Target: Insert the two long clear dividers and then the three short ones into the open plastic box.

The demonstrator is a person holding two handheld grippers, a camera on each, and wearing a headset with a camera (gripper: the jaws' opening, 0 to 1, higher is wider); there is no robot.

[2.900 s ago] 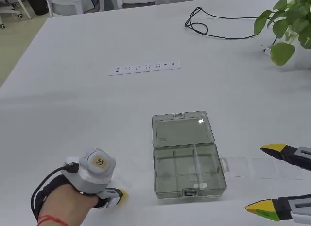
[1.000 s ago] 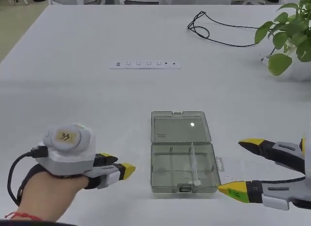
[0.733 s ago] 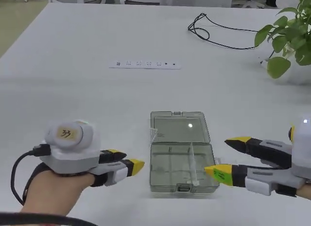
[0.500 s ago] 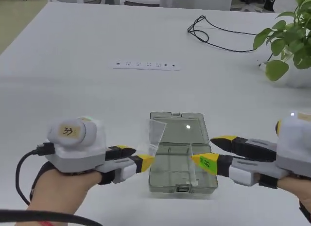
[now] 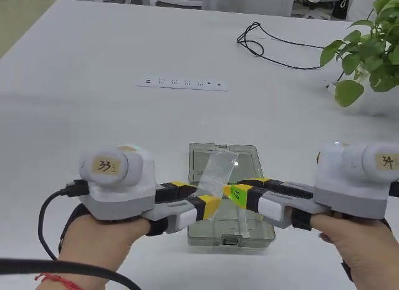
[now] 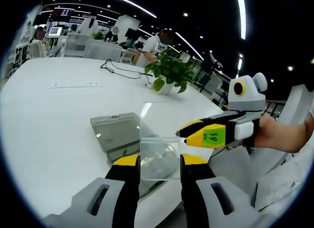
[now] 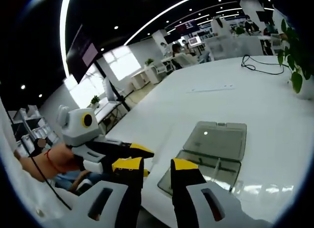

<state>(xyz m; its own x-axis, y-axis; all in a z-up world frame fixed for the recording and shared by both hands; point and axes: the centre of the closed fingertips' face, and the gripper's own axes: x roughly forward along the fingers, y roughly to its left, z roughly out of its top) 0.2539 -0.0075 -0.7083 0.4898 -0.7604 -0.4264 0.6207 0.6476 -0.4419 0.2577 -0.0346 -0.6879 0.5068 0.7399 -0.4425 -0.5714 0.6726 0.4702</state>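
Note:
My left gripper (image 5: pixel 201 201) is shut on a clear divider (image 5: pixel 216 171), which stands up from its jaws above the box. In the left gripper view the divider (image 6: pixel 158 149) spans the gap between the two yellow tips. From the right, my right gripper (image 5: pixel 244 188) comes in tip to tip, jaws slightly apart, its tips (image 6: pixel 196 132) at the divider's right edge. Under both grippers lies the open smoky plastic box (image 5: pixel 257 235), its lid (image 5: pixel 248 158) flat behind it. One clear divider (image 7: pixel 218 165) stands in the box base (image 7: pixel 203 173).
A white power strip (image 5: pixel 182 83) lies on the white table (image 5: pixel 93 121) beyond the box. A coiled black cable (image 5: pixel 265 42) is at the far right, next to a potted plant (image 5: pixel 368 37). Bare table lies to the left of the box.
Both grippers have come in from the sides and now meet over the box. The left one has lifted a clear divider off the table. The right jaws have narrowed.

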